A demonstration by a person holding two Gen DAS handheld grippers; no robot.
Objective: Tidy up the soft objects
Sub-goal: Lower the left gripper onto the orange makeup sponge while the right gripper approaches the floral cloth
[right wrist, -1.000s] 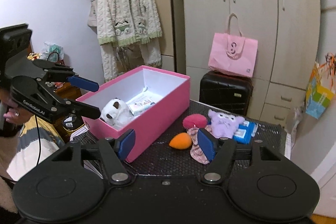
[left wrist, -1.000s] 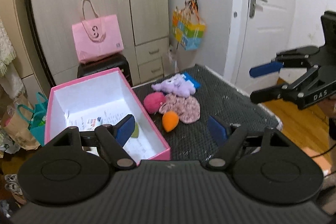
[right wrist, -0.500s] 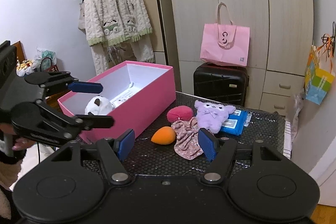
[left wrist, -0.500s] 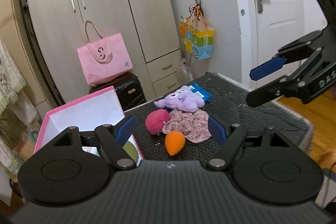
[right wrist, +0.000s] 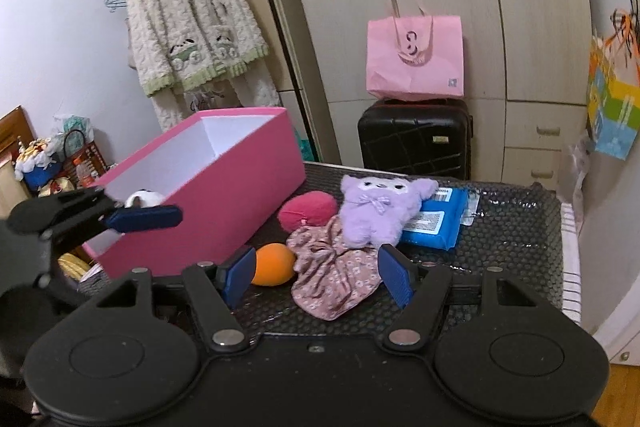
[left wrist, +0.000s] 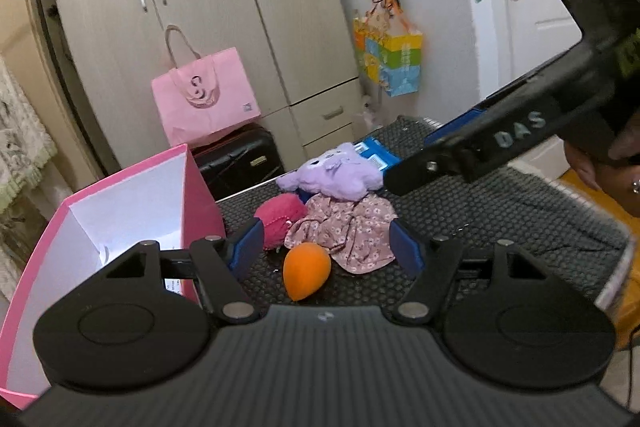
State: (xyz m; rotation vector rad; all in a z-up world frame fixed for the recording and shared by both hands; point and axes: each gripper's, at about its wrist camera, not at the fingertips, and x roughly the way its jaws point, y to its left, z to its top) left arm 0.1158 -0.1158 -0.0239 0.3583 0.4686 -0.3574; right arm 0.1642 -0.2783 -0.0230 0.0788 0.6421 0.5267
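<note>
On the black mat (right wrist: pixel 512 227) lies a pile: an orange sponge (left wrist: pixel 306 269) (right wrist: pixel 272 264), a floral cloth (left wrist: pixel 348 231) (right wrist: pixel 332 275), a pink ball (left wrist: pixel 280 215) (right wrist: pixel 308 209), a purple plush (left wrist: pixel 332 175) (right wrist: pixel 376 211) and a blue pack (right wrist: pixel 434 223). To their left stands an open pink box (left wrist: pixel 120 207) (right wrist: pixel 224 187) with a white plush (right wrist: pixel 144 198) inside. My left gripper (left wrist: pixel 327 255) (right wrist: pixel 136 207) hovers short of the sponge by the box's near end, jaws closing with nothing between them. My right gripper (right wrist: pixel 318 275) (left wrist: pixel 420 159) is open and empty above the cloth.
Behind the table stand a black suitcase (right wrist: pixel 416 139) with a pink paper bag (right wrist: pixel 416 59) on top and a wardrobe (left wrist: pixel 200 7). A coloured bag (left wrist: pixel 394 63) hangs on the wall beside a door (left wrist: pixel 520 7). A fluffy cardigan (right wrist: pixel 192 23) hangs at the left.
Both grippers have sunk and come closer to the pile. The left jaws have narrowed. The right gripper now reaches in beside the purple plush in the left wrist view.
</note>
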